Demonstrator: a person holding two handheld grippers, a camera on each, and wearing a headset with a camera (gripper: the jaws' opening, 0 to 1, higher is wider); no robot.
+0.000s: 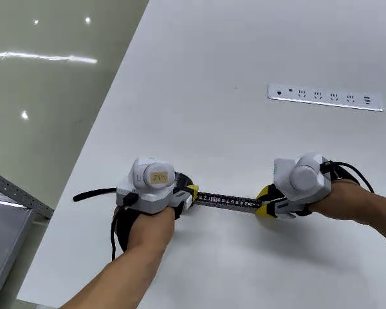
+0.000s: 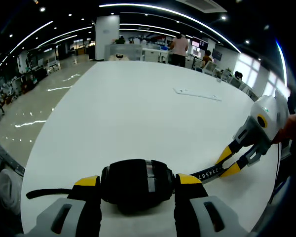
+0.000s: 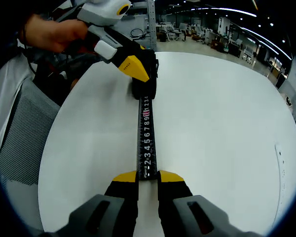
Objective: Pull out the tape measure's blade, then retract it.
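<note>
Now: blade partly drawn out, held at both ends

Head view: the tape measure case (image 1: 183, 181) is clamped in the left gripper (image 1: 188, 193), at 7 o'clock on the table (image 1: 212, 96). The blade (image 1: 225, 201) is stretched toward 3 o'clock.

Left gripper view: open tabletop is seen toward 12 o'clock.

Right gripper view: the blade's end is pinched by the right gripper (image 3: 148, 177), and the table edge is seen at 9 o'clock.

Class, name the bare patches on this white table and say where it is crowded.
Bare: the white table from the white power strip down to the extended black tape blade. Crowded: between the left hand-held gripper and right hand-held gripper.
</note>
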